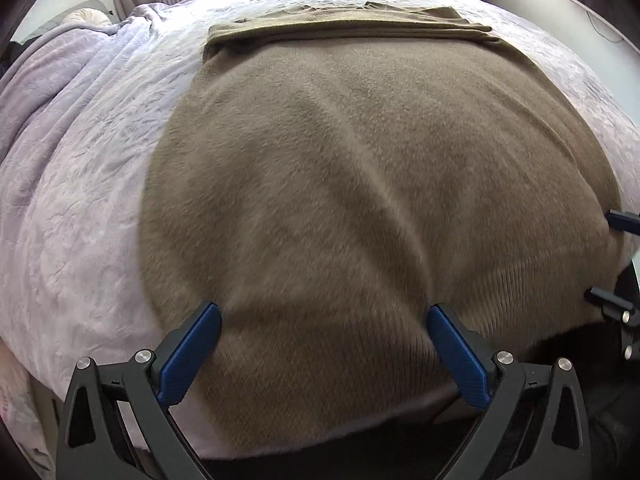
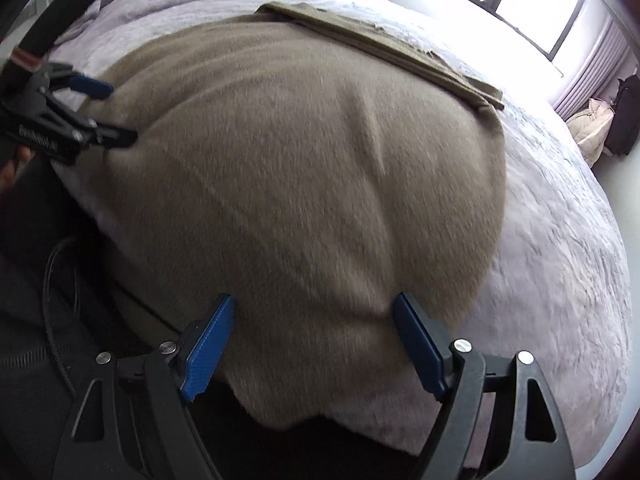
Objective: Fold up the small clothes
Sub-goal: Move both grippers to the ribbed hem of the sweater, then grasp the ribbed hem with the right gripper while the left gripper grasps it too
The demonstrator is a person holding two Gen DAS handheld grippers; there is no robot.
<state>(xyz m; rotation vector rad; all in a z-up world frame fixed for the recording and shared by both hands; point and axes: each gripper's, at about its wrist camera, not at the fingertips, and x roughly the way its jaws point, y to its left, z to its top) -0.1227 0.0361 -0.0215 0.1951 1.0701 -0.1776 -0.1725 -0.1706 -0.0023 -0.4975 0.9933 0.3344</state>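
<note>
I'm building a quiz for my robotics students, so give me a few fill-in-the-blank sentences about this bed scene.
1. The brown garment lies spread on a pale ____ bedspread.
2. The left gripper and the right gripper both have their jaws ____.
3. The pads on the fingers are coloured ____.
4. Each gripper hangs over the garment's ____ edge, the one closest to the person.

Missing words: lilac; open; blue; near

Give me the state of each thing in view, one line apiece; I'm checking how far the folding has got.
Brown fuzzy knit garment: spread flat on the bed, far end folded over in a strip, near hem unfolded.
Lilac plush bedcover: laid over the bed, bunched at the far left.
Left gripper: open over the near hem, holding nothing.
Right gripper: open over the garment's near corner, holding nothing.
</note>
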